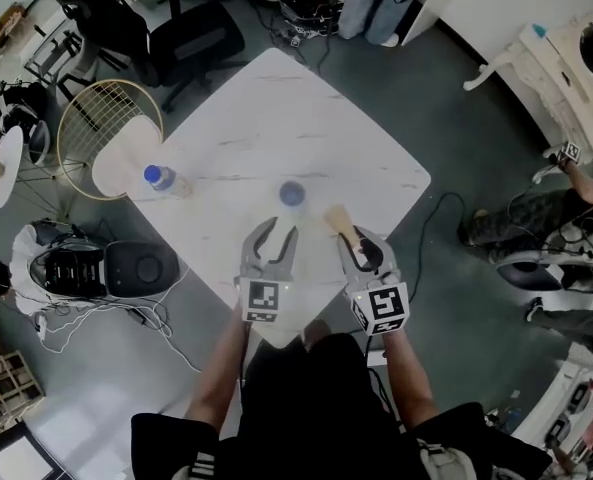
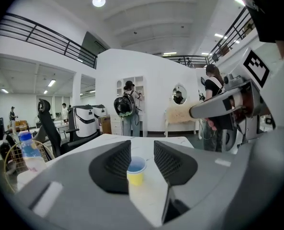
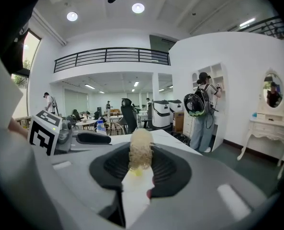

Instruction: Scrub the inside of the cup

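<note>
Standing just ahead of the half-open, empty left gripper (image 1: 280, 230) — the cup (image 1: 292, 194) — right gripper (image 1: 359, 248) clamped on a scrubber (image 3: 141, 150)

You hold both grippers out in front of you, side by side and tipped slightly downward, the left gripper (image 1: 279, 230) with its jaws partly apart and gripping nothing, the right gripper (image 1: 361, 250) clamped on the scrub brush (image 1: 338, 219).

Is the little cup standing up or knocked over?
Standing up. The cup sits on the table with its round mouth facing up.
</note>
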